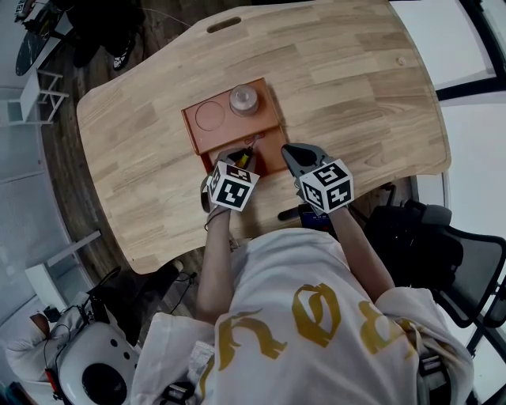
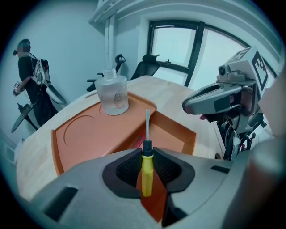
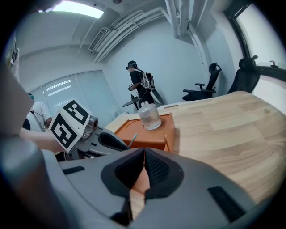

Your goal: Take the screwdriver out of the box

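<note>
My left gripper [image 2: 146, 155] is shut on a small screwdriver [image 2: 146, 172] with a yellow handle; its black collar sits between the pads and its metal shaft points away from me over the orange box [image 2: 85, 134]. In the head view the screwdriver [image 1: 247, 157] shows at the left gripper [image 1: 236, 156], above the box's near compartment [image 1: 269, 154]. My right gripper [image 3: 143, 155] is shut with nothing in it, beside the box's near right corner [image 1: 296, 155]. The right gripper view shows the box [image 3: 152, 134] and the left gripper [image 3: 111, 141] holding the shaft upward.
A clear glass bottle [image 1: 244, 100] stands on the box's raised far part, next to a round recess [image 1: 210, 116]. The wooden table [image 1: 356, 87] has a handle slot [image 1: 224, 24] at its far edge. A black chair [image 1: 427, 237] stands at my right. A person [image 3: 139, 87] stands farther off.
</note>
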`<state>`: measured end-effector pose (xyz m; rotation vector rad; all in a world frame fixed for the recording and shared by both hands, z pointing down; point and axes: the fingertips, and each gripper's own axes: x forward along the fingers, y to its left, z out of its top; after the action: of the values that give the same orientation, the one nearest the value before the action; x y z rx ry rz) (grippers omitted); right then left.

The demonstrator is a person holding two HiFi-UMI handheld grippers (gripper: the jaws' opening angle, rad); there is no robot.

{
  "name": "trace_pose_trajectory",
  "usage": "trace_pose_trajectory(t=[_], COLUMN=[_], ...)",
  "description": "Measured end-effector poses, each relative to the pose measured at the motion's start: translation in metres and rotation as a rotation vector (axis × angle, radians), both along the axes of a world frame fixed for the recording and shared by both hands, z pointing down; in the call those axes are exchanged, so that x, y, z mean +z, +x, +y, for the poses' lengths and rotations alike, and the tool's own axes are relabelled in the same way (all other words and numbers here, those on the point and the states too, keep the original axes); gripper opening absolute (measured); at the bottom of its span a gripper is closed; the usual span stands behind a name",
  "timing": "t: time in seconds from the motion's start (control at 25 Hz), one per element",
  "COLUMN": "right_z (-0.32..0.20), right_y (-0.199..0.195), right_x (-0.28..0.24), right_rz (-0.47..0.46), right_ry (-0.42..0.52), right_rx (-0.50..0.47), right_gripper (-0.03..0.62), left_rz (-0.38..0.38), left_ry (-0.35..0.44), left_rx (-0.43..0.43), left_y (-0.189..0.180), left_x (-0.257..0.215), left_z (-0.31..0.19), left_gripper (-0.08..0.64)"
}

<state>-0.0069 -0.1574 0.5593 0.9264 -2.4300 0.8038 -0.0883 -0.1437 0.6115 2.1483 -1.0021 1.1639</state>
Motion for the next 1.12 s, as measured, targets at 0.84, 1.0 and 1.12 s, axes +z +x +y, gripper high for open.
trace_pose_trajectory(t=[0.84, 1.0, 1.12], right_z=[0.005, 0.013, 0.017], right_y=[0.005, 0.005, 0.007], right_x=[-0.029, -0.036, -0.041], right_rz=[0.011, 0.004, 0.003], right_ry=[0.089, 0.109, 0.130], right_rx=[0.013, 0.012, 0.024], right_gripper=[0.012, 0.012, 0.012], left_rz=[0.141, 0.168, 0.169], left_ry=[0.146, 0.185, 0.213], left_rx=[-0.196, -0.220, -0.224], left_y=[-0.020, -0.022, -0.023], left_x=[-0.049, -0.062, -0.070], left_z=[-0.002, 0.002, 0.007], left_gripper=[0.078, 0.077, 0.077])
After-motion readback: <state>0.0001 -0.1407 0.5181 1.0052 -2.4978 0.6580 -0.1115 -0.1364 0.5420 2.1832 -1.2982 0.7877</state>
